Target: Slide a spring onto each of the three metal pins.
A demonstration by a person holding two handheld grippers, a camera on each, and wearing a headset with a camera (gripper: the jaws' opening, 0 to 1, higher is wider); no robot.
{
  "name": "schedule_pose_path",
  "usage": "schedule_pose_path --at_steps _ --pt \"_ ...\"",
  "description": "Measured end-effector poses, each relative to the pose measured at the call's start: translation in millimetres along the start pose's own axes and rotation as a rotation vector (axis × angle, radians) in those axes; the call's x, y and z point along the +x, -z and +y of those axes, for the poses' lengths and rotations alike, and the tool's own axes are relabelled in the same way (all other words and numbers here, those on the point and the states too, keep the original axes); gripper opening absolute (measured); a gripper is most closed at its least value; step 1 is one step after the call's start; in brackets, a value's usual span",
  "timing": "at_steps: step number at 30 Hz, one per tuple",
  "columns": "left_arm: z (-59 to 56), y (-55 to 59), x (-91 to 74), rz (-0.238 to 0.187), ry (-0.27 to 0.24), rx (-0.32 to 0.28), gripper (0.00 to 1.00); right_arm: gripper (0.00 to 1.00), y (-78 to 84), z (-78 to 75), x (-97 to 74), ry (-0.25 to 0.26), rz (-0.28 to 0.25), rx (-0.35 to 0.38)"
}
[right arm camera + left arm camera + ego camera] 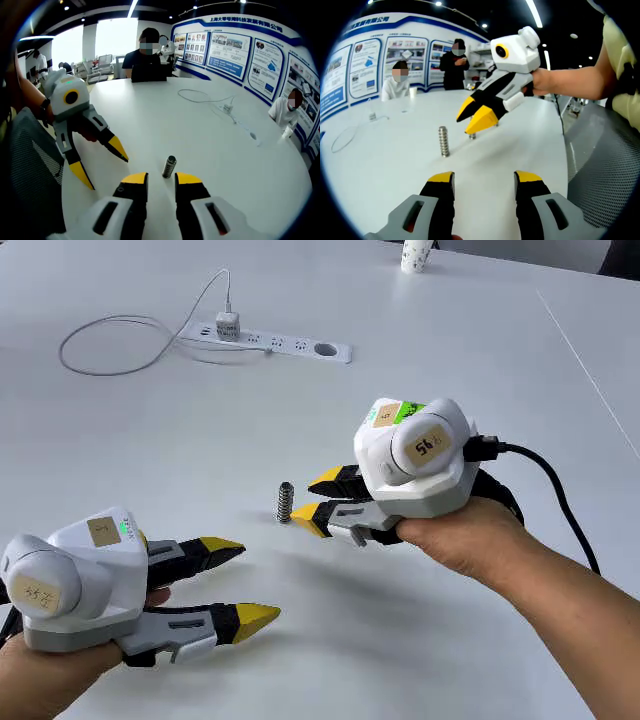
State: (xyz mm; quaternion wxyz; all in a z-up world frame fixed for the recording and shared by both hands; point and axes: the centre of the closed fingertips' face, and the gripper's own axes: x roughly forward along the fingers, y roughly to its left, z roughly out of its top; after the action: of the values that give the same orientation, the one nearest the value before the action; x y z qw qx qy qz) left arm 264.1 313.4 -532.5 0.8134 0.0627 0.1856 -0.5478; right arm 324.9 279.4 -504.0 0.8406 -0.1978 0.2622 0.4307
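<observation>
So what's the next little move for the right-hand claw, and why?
Probably ease the right claw forward a touch so its open jaws straddle the upright spring, then close. The spring stands on the table just ahead of the gap between the jaws, untouched, and the left claw hangs open farther back.

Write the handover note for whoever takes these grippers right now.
Left gripper: open, empty, low over the table, set back from the work.
Right gripper: open, empty, tips close beside the spring.
Spring: upright on the table, not gripped; can't tell if a pin is inside.
Done: at best one spring seated.
Left: the other two pins.
</observation>
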Motion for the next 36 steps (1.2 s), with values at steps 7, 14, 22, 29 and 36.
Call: schedule_pose_path --at_steps 7,14,22,29,36 --pt "0.5 -3.2 -0.4 -0.004 -0.005 0.004 0.50 0.23 9.2 11.3 -10.1 -0.002 -0.008 0.011" --pt "0.6 -3.9 -0.4 -0.002 -0.007 0.008 0.52 0.23 22.4 13.5 -20.3 0.005 -0.005 0.039" --pt "1.5 -5.8 -0.3 -0.003 -0.013 0.010 0.54 0.25 34.5 14.3 -31.1 0.018 -0.005 0.061" --pt "2.9 -5.4 -1.1 -0.002 -0.019 0.007 0.55 0.26 49.5 10.8 -46.6 0.037 0.000 0.092" --pt "1.3 -5.3 1.4 0.002 -0.015 0.009 0.56 0.27 64.1 2.4 -61.9 0.069 0.007 0.126"
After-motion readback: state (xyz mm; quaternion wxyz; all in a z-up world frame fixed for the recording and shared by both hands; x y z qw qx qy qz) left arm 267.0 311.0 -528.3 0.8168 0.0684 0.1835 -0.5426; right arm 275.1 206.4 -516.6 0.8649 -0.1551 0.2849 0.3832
